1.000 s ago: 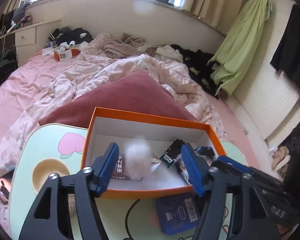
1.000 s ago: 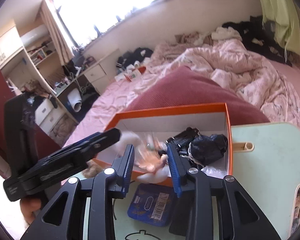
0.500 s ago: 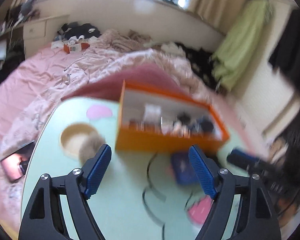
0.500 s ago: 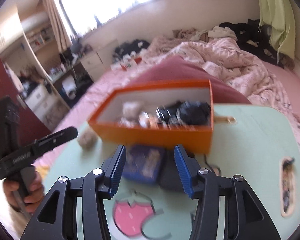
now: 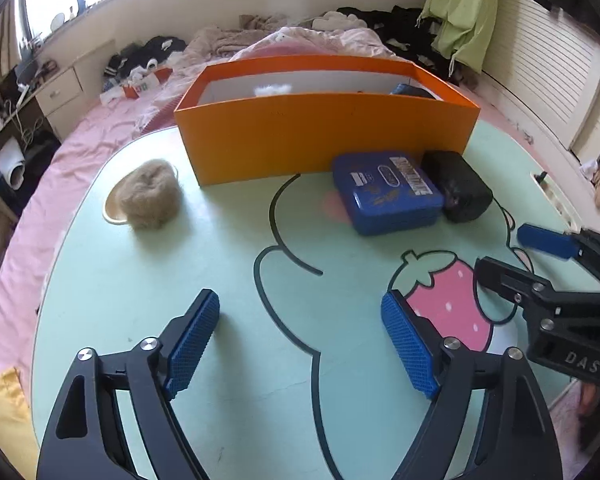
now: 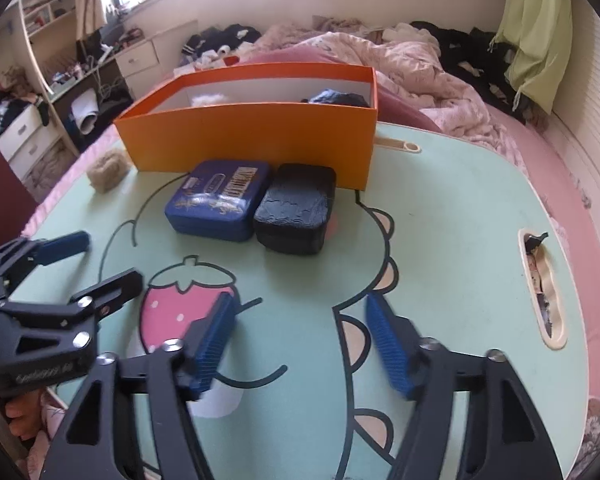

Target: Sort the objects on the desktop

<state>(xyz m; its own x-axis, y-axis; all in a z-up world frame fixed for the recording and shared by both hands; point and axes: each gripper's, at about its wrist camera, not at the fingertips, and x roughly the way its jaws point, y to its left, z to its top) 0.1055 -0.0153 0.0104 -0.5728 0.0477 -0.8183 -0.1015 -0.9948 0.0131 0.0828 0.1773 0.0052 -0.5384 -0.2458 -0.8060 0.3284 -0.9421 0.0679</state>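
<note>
An orange box (image 5: 324, 136) (image 6: 252, 136) stands at the far side of a mint-green table (image 5: 228, 264) (image 6: 460, 240), with a white fluffy ball and dark items inside. Against its front lie a blue tin (image 5: 386, 192) (image 6: 220, 198) and a black case (image 5: 458, 184) (image 6: 296, 212). A tan fluffy ball (image 5: 150, 194) (image 6: 108, 170) rests at the left. My left gripper (image 5: 300, 340) (image 6: 100, 264) hangs over the table's near part, jaws opening, nothing between them. My right gripper (image 6: 300, 340) (image 5: 512, 256) hovers beside it, jaws also opening and empty.
A bed with pink quilt (image 6: 440, 76) and a dark red cushion (image 6: 400, 108) lies behind the table. Drawers and shelves (image 6: 24, 136) stand at the left. A slot with small items (image 6: 542, 288) is cut in the table's right side. A hand (image 6: 24, 412) holds the left gripper.
Both grippers have pulled back from over the orange box and sunk toward the table's near edge. The right gripper's jaws, then shut on a small pinkish thing, now stand wide and empty.
</note>
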